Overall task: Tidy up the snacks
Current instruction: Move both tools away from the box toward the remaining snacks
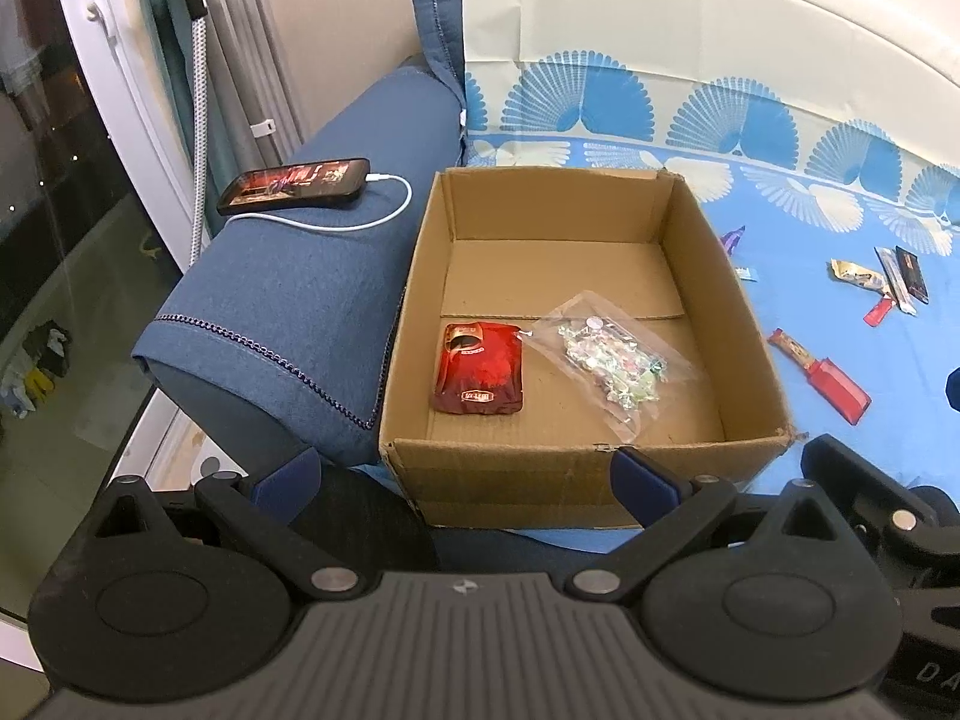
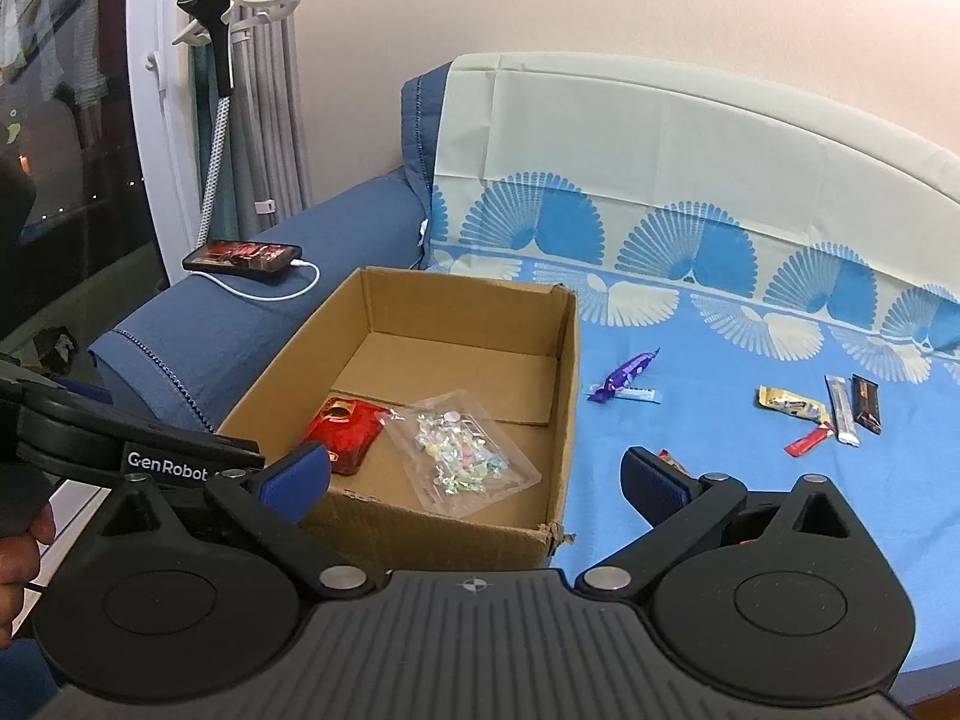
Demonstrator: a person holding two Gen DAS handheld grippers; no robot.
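Several light, crinkly, slippery snack packets (image 2: 792, 405) lie loose on the blanket right of the box (image 2: 561, 372), best pinched across a flat sealed end, with left gripper (image 1: 465, 477) and right gripper (image 2: 474, 474) both wide and empty.

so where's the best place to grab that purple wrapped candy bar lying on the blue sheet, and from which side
Probably across the middle of the purple candy bar, coming down from above. It lies flat and slanted on the blue sheet, so the open right gripper should turn its fingers across the narrow width; the twisted ends look flimsy.
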